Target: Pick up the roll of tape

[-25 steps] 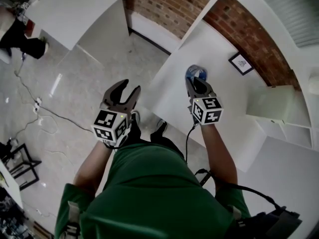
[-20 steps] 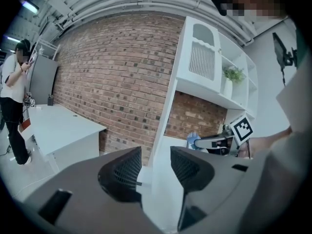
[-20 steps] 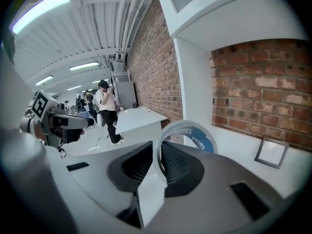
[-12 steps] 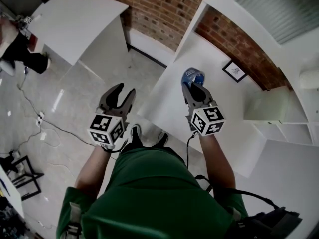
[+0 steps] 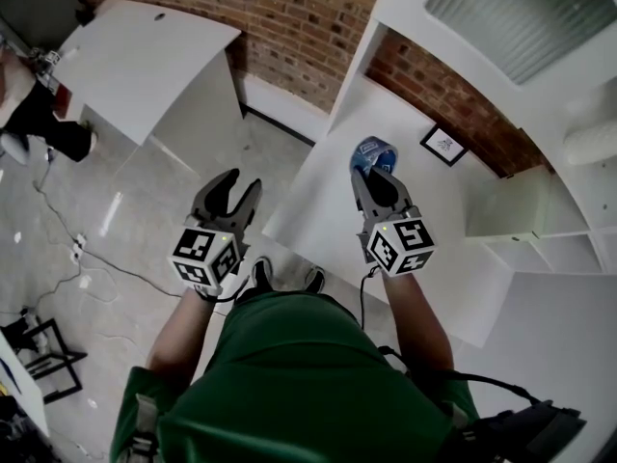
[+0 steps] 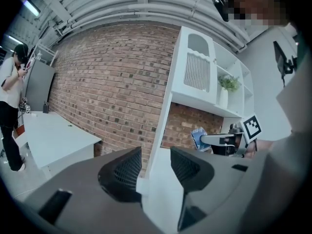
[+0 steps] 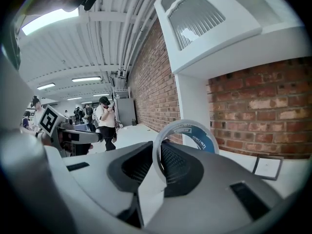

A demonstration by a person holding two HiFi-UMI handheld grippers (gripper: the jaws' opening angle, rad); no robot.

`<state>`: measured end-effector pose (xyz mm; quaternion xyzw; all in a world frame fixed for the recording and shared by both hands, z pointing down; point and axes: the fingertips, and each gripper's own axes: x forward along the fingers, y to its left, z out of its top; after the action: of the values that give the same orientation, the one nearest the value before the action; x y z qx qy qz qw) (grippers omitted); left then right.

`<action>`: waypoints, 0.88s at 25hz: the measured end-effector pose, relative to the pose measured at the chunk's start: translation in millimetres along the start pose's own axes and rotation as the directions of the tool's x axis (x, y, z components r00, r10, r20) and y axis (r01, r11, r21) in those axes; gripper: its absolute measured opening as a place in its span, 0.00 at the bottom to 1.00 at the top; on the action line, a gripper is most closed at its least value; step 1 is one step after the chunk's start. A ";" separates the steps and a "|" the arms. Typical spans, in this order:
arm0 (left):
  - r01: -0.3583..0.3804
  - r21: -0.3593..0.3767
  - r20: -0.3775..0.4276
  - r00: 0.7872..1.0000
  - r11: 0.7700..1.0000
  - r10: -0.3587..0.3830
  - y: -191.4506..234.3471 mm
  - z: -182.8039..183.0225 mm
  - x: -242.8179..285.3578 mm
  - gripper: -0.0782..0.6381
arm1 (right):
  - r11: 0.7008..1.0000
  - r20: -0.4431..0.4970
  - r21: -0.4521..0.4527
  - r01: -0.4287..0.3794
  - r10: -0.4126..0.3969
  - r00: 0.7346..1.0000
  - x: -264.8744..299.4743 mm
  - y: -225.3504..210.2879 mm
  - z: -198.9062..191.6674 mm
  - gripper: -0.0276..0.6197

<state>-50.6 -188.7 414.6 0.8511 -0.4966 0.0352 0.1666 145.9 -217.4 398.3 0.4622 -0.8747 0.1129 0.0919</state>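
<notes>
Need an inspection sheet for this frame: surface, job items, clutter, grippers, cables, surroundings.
Surface: white counter, below the white shelf unit.
Job's things: roll of tape, upright between the right gripper's jaws.
Clutter: small framed picture against the brick wall.
Grippers: right gripper shut on the tape; left gripper open, empty.
Cables: black cable hanging from the right gripper.
Surroundings: second white table, tiled floor.

The roll of tape [image 7: 201, 140] is a ring of clear tape on a blue core with white lettering (too small to read). It stands on edge, its wall pinched between the jaws of the right gripper [image 7: 157, 156]. Most of the ring juts past the gripper's tips, over the white desk [image 5: 313, 210].
</notes>
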 end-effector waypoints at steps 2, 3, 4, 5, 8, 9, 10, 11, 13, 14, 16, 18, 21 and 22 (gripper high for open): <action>0.004 0.003 0.008 1.000 1.000 -0.004 -2.7 3.6 -1.4 0.38 | 1.000 0.018 0.002 -0.002 0.002 1.000 -5.1 2.4 5.6 0.15; 0.006 0.005 0.011 1.000 1.000 -0.006 -3.7 5.3 -2.0 0.38 | 1.000 0.027 0.003 -0.004 0.004 1.000 -7.3 3.9 8.4 0.15; 0.007 0.005 0.014 1.000 1.000 -0.007 -4.6 6.8 -2.4 0.38 | 1.000 0.036 0.004 -0.007 0.007 0.999 -9.4 5.4 11.3 0.15; 0.008 0.005 0.016 1.000 1.000 -0.008 -5.3 7.8 -2.6 0.38 | 1.000 0.045 0.005 -0.010 0.010 0.999 -11.4 7.0 14.3 0.15; 0.010 0.005 0.017 1.000 1.000 -0.010 -6.9 7.6 -3.5 0.38 | 1.000 0.076 0.008 -0.029 0.028 0.997 -17.5 12.4 23.7 0.15; 0.009 0.004 0.017 1.000 1.000 -0.009 -7.1 7.2 -3.9 0.38 | 0.999 0.089 0.009 -0.039 0.038 0.995 -19.4 14.6 27.5 0.15; 0.007 0.000 0.018 1.000 1.000 -0.007 -7.0 7.1 -4.2 0.38 | 0.999 0.103 0.010 -0.051 0.050 0.993 -21.3 17.0 31.9 0.15; 0.005 -0.003 0.019 1.000 1.000 -0.005 -6.8 7.5 -4.2 0.38 | 0.998 0.119 0.010 -0.064 0.063 0.991 -23.1 19.7 36.9 0.15; 0.004 -0.004 0.022 1.000 1.000 -0.004 -6.2 8.9 -3.6 0.38 | 0.996 0.151 0.002 -0.088 0.087 0.985 -26.5 24.9 47.3 0.15; 0.003 -0.004 0.024 1.000 1.000 -0.003 -5.7 9.5 -3.1 0.38 | 0.995 0.164 -0.004 -0.097 0.096 0.982 -28.1 27.4 51.9 0.15; 0.001 -0.003 0.029 1.000 1.000 -0.001 -4.7 10.7 -2.2 0.38 | 0.994 0.184 -0.020 -0.112 0.113 0.976 -31.2 32.6 59.8 0.15; -0.001 -0.002 0.035 0.999 1.000 0.002 -4.4 13.1 -2.2 0.38 | 0.992 0.202 -0.031 -0.125 0.129 0.971 -34.7 37.3 66.8 0.15; -0.007 0.005 0.064 0.998 1.000 0.007 -4.7 23.8 -3.6 0.38 | 0.990 0.230 -0.040 -0.137 0.143 0.963 -39.7 41.1 76.1 0.15; -0.008 0.011 0.083 0.996 1.000 0.007 -5.3 30.3 -4.3 0.38 | 0.990 0.237 -0.042 -0.138 0.144 0.961 -41.3 41.2 78.2 0.15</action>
<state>-51.5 -192.4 383.8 0.8509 -0.5061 0.0030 0.1409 130.2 -184.5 307.8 0.4079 -0.9114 0.0515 -0.0169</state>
